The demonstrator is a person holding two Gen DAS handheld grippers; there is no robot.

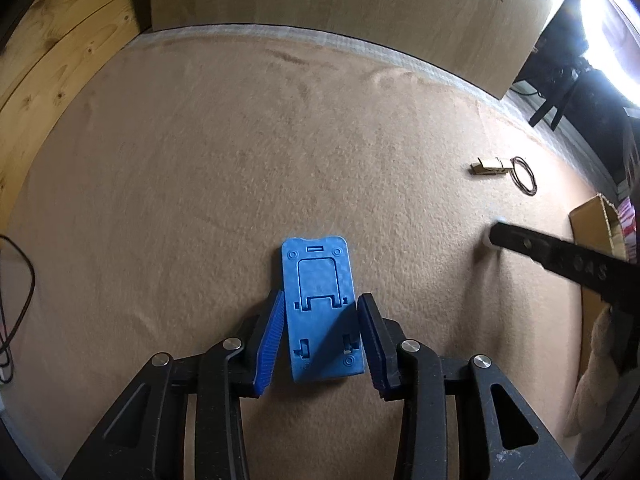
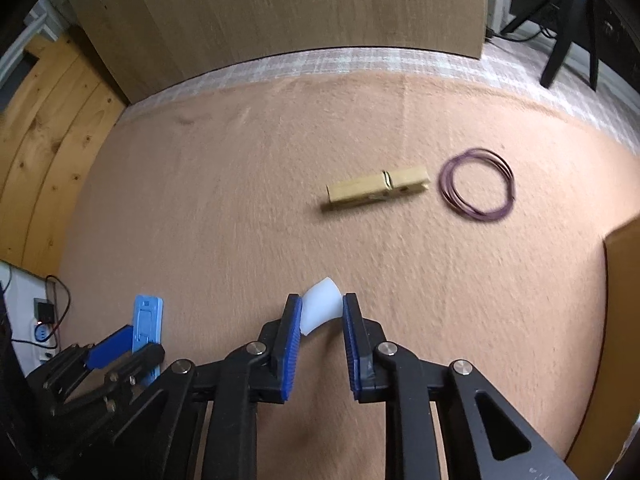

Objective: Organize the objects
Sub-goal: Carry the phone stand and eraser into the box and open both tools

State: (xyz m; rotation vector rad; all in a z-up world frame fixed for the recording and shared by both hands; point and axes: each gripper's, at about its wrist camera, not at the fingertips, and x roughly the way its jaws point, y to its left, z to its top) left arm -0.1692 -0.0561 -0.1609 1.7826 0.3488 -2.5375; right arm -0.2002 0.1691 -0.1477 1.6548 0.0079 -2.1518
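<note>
A flat blue plastic phone stand [image 1: 318,312] lies on the tan blanket between the fingers of my left gripper [image 1: 322,308]. The jaws straddle its sides without clearly pressing it, so the gripper is open. It also shows at the lower left of the right wrist view [image 2: 148,320]. My right gripper [image 2: 322,306] is shut on a small white plastic piece [image 2: 320,310], just above the blanket. A wooden clothespin [image 2: 378,192] and a coil of purple wire [image 2: 478,184] lie ahead of the right gripper.
A cardboard box [image 2: 624,280] stands at the right edge. A wooden panel [image 2: 280,8] stands behind the blanket, and pine boards [image 1: 52,60] are on the left. A power strip with cables [image 2: 40,320] sits lower left. A tripod [image 2: 568,20] is far right.
</note>
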